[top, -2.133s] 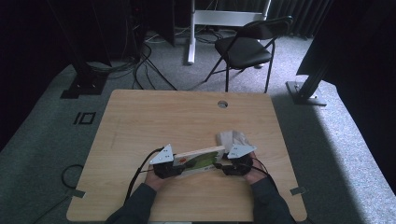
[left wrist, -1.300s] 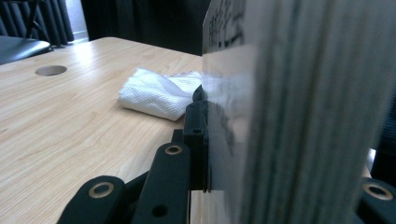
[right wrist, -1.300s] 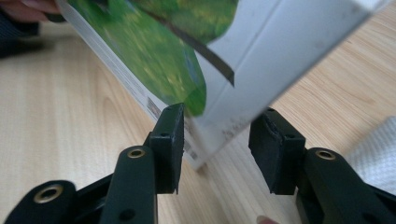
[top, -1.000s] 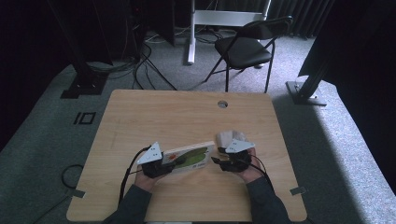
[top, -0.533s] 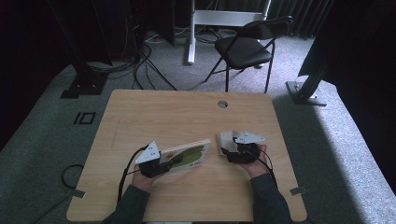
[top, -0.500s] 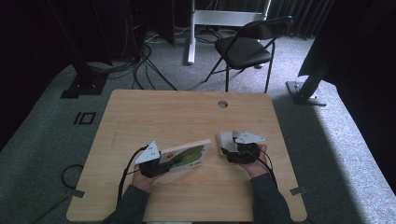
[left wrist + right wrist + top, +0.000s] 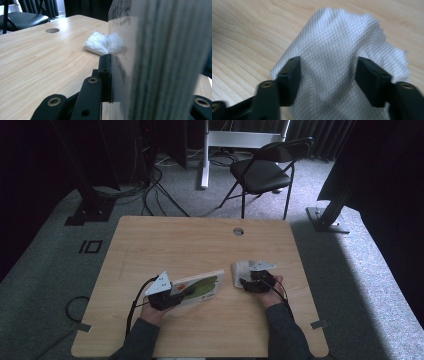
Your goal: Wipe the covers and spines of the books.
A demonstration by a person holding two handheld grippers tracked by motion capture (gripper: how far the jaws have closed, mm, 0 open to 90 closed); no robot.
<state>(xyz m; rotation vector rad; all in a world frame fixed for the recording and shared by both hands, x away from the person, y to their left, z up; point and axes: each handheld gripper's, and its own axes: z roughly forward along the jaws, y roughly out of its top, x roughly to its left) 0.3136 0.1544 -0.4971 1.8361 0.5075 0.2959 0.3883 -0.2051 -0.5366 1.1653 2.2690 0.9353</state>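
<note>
- At the near edge of the wooden desk (image 7: 165, 240), a seated person works a claw in each hand; the forearms are cut off at the bottom of the high view.
- The left claw (image 7: 172, 296) is clamped on a book (image 7: 200, 287) with a green cover, gripping its near end; the book sits tilted, left of centre on the desk.
- In the left gripper view the book (image 7: 160, 57) stands edge-on and blurred, its page block hiding the right-hand jaw; printing on the cover is too soft to read.
- The right claw (image 7: 243, 283) rests on a white cloth (image 7: 242, 268) lying just right of the book, not touching it.
- The right gripper view shows what the high view cannot: the jaws stand apart, straddling a raised fold of the waffle-weave cloth (image 7: 337, 45), its lower part cut off.
- A round hole (image 7: 238, 231) marks the far edge of the desk; a black folding chair (image 7: 262, 170) stands beyond.
</note>
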